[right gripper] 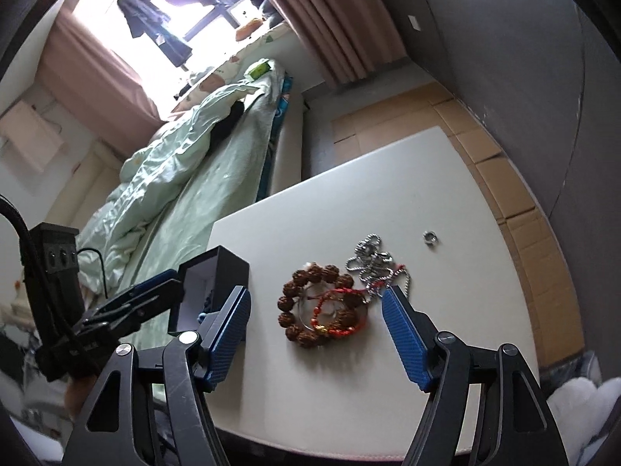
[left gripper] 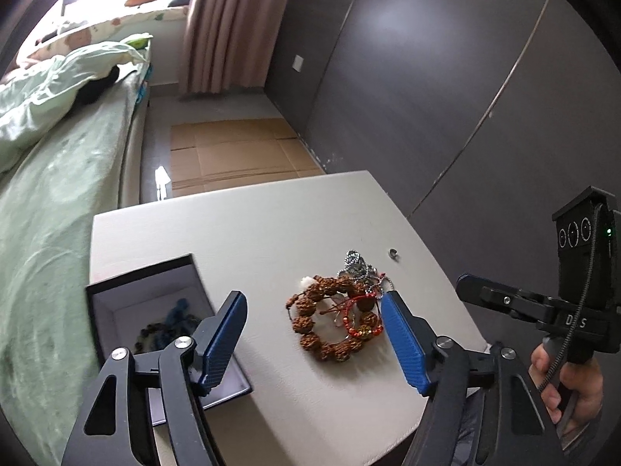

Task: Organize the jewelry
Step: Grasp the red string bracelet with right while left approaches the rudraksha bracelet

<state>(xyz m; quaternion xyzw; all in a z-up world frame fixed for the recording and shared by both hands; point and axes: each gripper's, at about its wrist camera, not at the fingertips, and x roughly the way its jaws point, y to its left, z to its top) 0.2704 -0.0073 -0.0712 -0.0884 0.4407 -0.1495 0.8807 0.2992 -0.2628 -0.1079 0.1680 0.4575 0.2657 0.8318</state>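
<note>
On the white table (left gripper: pixel 252 233) lies a heap of jewelry: a brown bead bracelet (left gripper: pixel 330 318), a red string bracelet (left gripper: pixel 363 322) over it, and a silver chain (left gripper: pixel 357 266) behind. A small ring (left gripper: pixel 394 253) sits apart, further back. My left gripper (left gripper: pixel 312 299) hovers open above the heap, holding nothing. Left of it stands an open black box (left gripper: pixel 139 270) with dark and blue beads (left gripper: pixel 170 322) inside. My right gripper (right gripper: pixel 316 294) is also open and empty, over the bead bracelet (right gripper: pixel 306 303), with the chain (right gripper: pixel 372 260) and ring (right gripper: pixel 430 237) beyond. A hand (left gripper: pixel 570 388) holds the right gripper's handle.
A bed with pale green bedding (left gripper: pixel 50 194) runs along the table's left side. Flattened cardboard (left gripper: pixel 233 151) covers the floor beyond the table. A grey wall (left gripper: pixel 427 97) closes the right side, and a pink curtain (left gripper: pixel 229 27) hangs at the back.
</note>
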